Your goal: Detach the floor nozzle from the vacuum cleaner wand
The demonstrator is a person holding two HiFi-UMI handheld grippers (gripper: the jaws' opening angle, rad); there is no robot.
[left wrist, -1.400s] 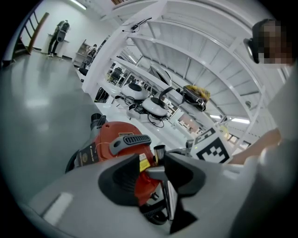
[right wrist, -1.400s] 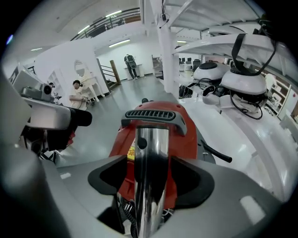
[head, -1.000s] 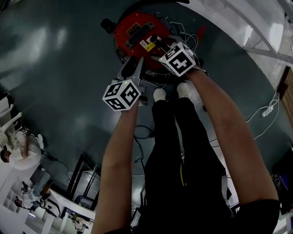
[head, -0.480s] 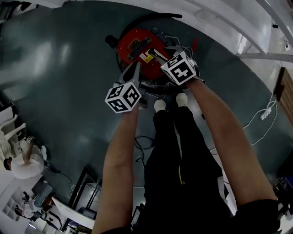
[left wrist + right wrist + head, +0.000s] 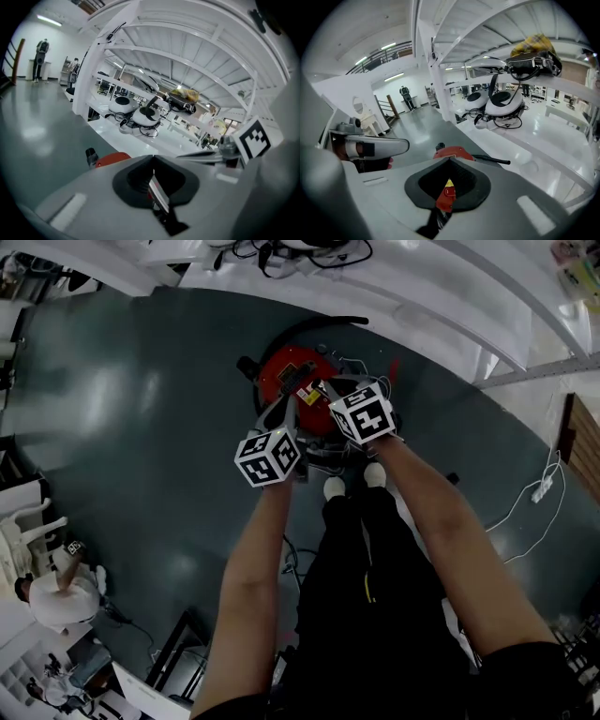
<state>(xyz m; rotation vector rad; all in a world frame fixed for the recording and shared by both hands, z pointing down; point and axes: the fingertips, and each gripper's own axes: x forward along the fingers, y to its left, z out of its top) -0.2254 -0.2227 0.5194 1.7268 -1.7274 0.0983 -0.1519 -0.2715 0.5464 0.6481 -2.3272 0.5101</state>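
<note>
A red vacuum cleaner canister [image 5: 292, 376] stands on the dark floor in front of the person's white shoes [image 5: 335, 487]. A black hose [image 5: 319, 322] arcs behind it. I cannot make out the floor nozzle or the wand. My left gripper [image 5: 284, 407] hangs above the canister's near left side, jaws shut, with nothing that I can see between its tips. My right gripper [image 5: 325, 387] is close beside it over the canister, also shut and empty. In the right gripper view the canister [image 5: 452, 152] shows through the notch behind the closed jaws [image 5: 449, 163].
A white framed structure [image 5: 422, 277] runs across the far side, with machines and cables on it. On the floor at right lie a white cable and power strip [image 5: 542, 488]. A person [image 5: 56, 587] sits at lower left near desks.
Both grippers have risen away from the canister and their jaws have closed from open to shut. The canister looks smaller and farther below.
</note>
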